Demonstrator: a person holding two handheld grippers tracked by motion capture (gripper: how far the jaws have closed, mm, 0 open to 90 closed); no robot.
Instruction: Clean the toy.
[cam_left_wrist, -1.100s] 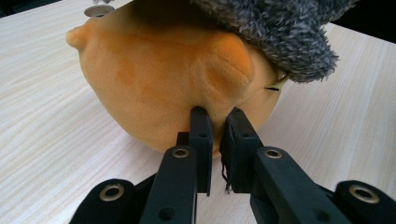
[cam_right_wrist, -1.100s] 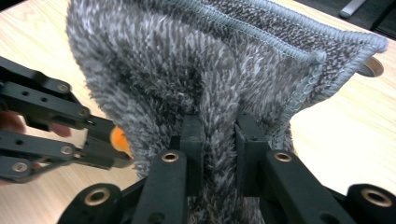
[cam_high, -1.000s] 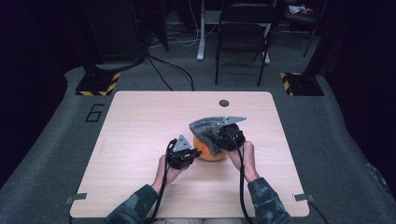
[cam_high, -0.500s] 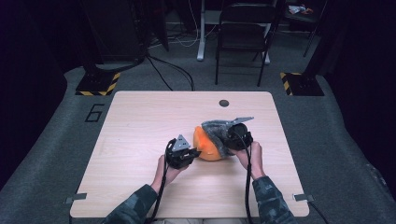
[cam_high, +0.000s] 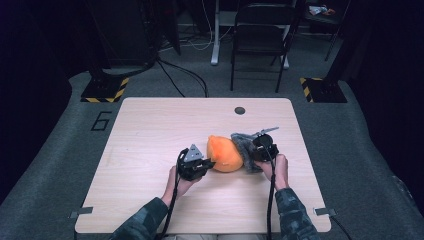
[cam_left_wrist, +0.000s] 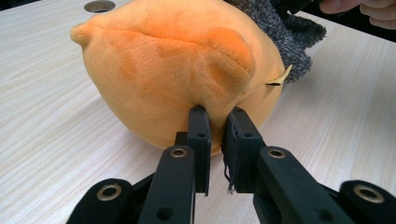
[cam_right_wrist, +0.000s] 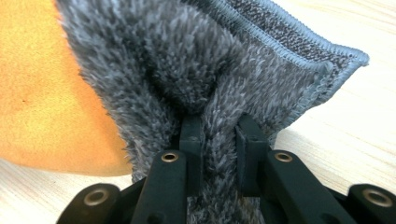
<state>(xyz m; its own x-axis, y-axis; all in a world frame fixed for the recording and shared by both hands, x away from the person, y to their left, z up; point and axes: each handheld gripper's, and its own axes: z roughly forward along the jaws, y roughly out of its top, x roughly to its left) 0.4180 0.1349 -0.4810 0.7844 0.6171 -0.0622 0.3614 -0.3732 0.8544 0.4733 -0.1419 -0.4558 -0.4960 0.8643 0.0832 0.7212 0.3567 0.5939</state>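
Left gripper (cam_high: 197, 164) pinching the orange plush (cam_high: 226, 154) at its near side, mid-table (cam_high: 150, 130): hold firm, keep the toy pinned. Right gripper (cam_high: 259, 149) clamped on a fold of grey cloth (cam_high: 243, 142) lying against the plush: draw slowly, pull level, avoid tugging the toy loose.

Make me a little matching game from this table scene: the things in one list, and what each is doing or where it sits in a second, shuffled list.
Things:
1. orange plush toy
2. grey fuzzy cloth
3. left gripper
4. round hole

States:
A. pinched by the right gripper
B. in the table near its far edge
C. lying on the table between both grippers
D. shut on a fold of orange plush

Pairs: 1-C, 2-A, 3-D, 4-B
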